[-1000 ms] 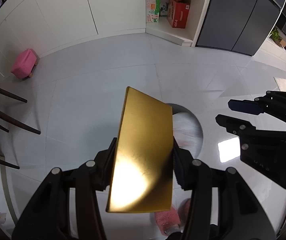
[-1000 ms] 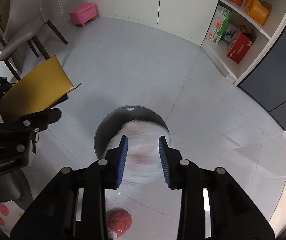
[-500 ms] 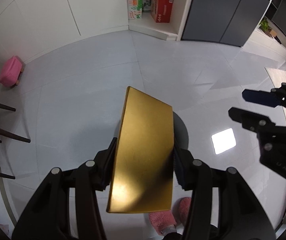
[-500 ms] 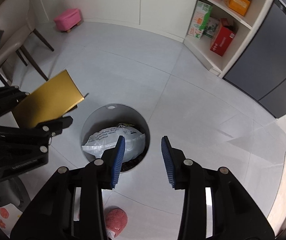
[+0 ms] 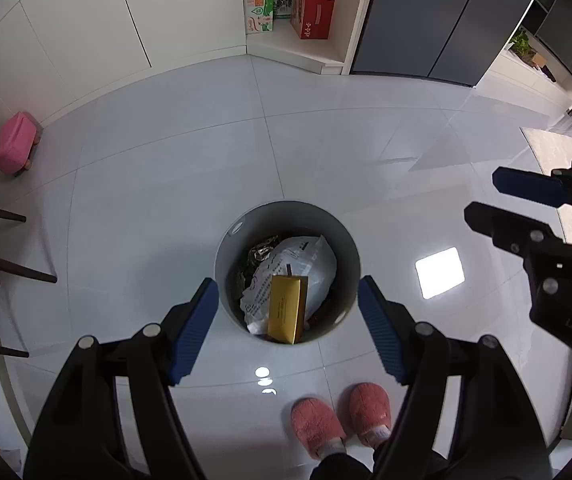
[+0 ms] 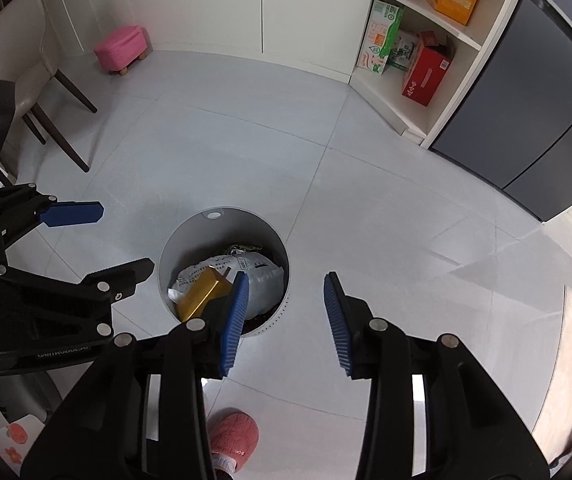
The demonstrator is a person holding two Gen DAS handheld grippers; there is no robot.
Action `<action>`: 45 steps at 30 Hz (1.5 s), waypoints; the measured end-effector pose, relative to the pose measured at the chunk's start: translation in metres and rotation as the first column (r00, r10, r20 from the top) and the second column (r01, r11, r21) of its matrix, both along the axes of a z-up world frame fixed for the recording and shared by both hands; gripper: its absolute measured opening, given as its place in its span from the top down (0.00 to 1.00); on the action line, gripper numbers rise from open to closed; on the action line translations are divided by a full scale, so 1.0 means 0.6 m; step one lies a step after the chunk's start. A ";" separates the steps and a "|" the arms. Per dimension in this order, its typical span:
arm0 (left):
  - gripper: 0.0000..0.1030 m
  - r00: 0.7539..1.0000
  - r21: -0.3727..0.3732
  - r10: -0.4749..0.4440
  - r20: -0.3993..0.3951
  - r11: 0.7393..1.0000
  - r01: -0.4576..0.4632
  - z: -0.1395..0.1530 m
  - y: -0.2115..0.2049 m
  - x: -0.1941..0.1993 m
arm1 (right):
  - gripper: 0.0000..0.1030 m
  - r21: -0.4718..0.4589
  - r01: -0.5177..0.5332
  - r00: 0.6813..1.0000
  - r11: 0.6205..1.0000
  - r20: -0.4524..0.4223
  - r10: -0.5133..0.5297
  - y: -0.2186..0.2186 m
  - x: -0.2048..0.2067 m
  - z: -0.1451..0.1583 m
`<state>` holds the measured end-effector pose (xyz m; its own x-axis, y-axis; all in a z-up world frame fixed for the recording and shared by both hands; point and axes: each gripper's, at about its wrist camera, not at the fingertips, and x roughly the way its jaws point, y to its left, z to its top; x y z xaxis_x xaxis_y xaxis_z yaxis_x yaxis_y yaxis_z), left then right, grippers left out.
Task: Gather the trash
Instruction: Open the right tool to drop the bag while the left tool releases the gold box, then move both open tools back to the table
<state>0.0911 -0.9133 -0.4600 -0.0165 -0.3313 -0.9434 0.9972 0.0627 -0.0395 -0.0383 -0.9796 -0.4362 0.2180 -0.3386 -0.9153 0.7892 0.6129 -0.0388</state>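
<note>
The gold box [image 5: 286,307] lies inside the bin [image 5: 350,248], on a white bag [image 5: 310,264], its long axis toward the person. Directly above it is the left gripper [image 5: 288,332], jaws released and empty; the right gripper [image 6: 284,320] is likewise released, beside the bin.

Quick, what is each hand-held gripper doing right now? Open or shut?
Left hand-held gripper: open, holding nothing; the gold box lies in the trash bin.
Right hand-held gripper: open, holding nothing.
</note>
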 end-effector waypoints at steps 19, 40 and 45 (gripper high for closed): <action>0.28 0.998 -0.055 0.065 -0.013 0.996 -0.066 0.278 0.133 0.022 | 0.47 -0.083 -0.034 0.998 0.996 0.057 0.039 0.129 0.038 0.303; 0.25 0.704 -0.158 0.710 0.014 0.697 -0.699 0.519 0.565 0.040 | 0.32 -0.197 -0.677 0.698 0.709 0.133 0.704 0.465 0.133 0.563; 0.23 0.480 -0.175 0.877 0.026 0.477 -0.861 0.550 0.744 0.014 | 0.32 -0.206 -0.829 0.494 0.521 0.169 0.853 0.594 0.152 0.592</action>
